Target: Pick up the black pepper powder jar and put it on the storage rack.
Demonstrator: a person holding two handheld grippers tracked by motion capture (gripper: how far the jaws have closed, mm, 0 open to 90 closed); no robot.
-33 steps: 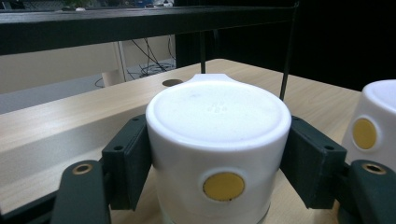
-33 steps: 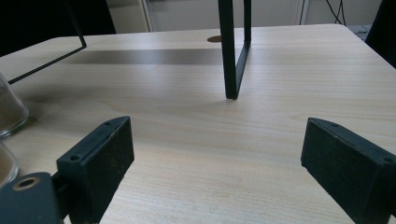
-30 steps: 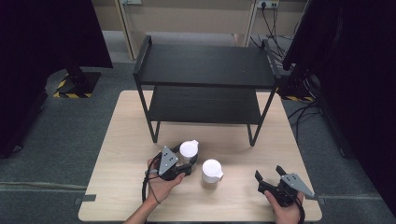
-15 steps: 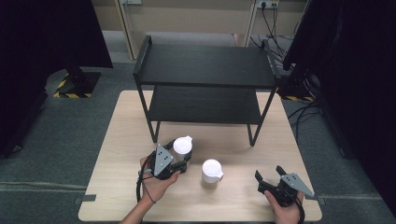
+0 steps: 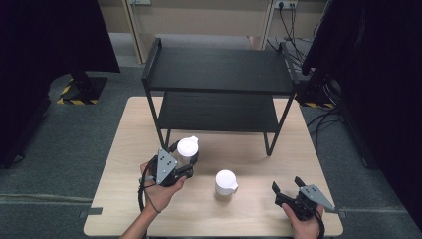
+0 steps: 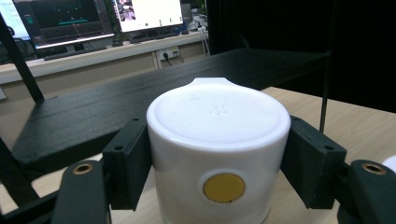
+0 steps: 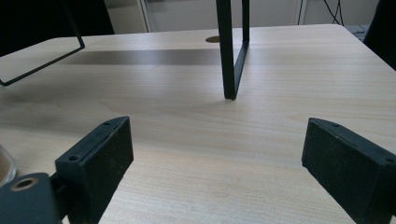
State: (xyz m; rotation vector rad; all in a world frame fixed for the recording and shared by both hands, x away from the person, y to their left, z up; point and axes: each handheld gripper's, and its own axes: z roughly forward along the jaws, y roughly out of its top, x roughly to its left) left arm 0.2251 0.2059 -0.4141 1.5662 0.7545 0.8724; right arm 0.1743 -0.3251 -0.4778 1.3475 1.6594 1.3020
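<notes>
A white cup (image 5: 188, 147) stands upside down, just in front of the black rack's left front leg. My left gripper (image 5: 187, 156) is shut on it, one jaw on each side. In the left gripper view the cup (image 6: 218, 140) shows a flat base on top and a yellow dot on its wall, with black pads (image 6: 129, 163) pressed against it. A second white cup (image 5: 225, 182), also upside down, rests on the table to the right. My right gripper (image 5: 287, 185) is near the table's front right, open with nothing between its pads (image 7: 95, 161).
A black two-tier rack (image 5: 219, 69) stands on the far half of the wooden table (image 5: 124, 134); its lower shelf (image 6: 93, 116) lies just beyond the held cup. One rack leg (image 7: 232, 51) stands ahead of the right gripper. Bare wood lies between the two hands.
My left gripper has carried the white cup left and a little farther away, toward the rack's left front leg. The second cup and the right gripper have stayed put.
</notes>
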